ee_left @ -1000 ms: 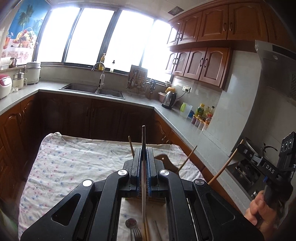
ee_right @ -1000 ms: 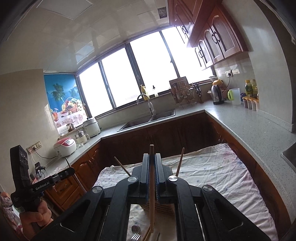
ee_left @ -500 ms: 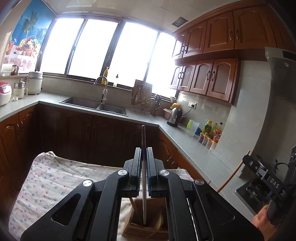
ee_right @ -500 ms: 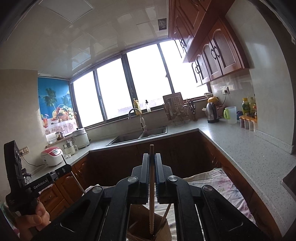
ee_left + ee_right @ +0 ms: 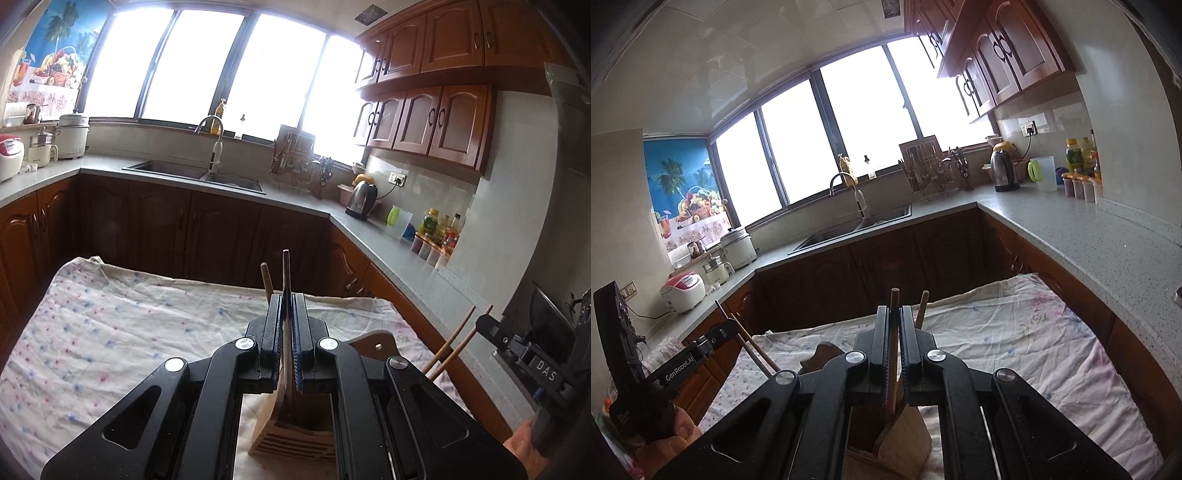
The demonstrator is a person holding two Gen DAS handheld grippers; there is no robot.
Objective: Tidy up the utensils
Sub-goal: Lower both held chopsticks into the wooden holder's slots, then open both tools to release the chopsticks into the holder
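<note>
My left gripper (image 5: 284,334) is shut on a thin metal utensil handle (image 5: 286,273) that stands upright, its lower end inside the wooden utensil holder (image 5: 291,435) below the jaws. A wooden stick (image 5: 266,280) stands beside it. My right gripper (image 5: 894,339) is shut on a wooden chopstick (image 5: 894,314) that points down into the same holder (image 5: 901,435); a second wooden stick (image 5: 921,308) stands just right of it. The right gripper also shows in the left wrist view (image 5: 532,363) with chopsticks (image 5: 452,345).
The holder stands on a table covered with a flowered cloth (image 5: 110,325). Dark wooden cabinets and a grey counter (image 5: 1089,236) with sink (image 5: 195,177), kettle (image 5: 364,195) and bottles surround the table. A stove (image 5: 546,332) lies at the right.
Both grippers have come down from a raised position, lowering their utensils back toward the wooden holder. The view has tilted down, showing more of the cloth.
</note>
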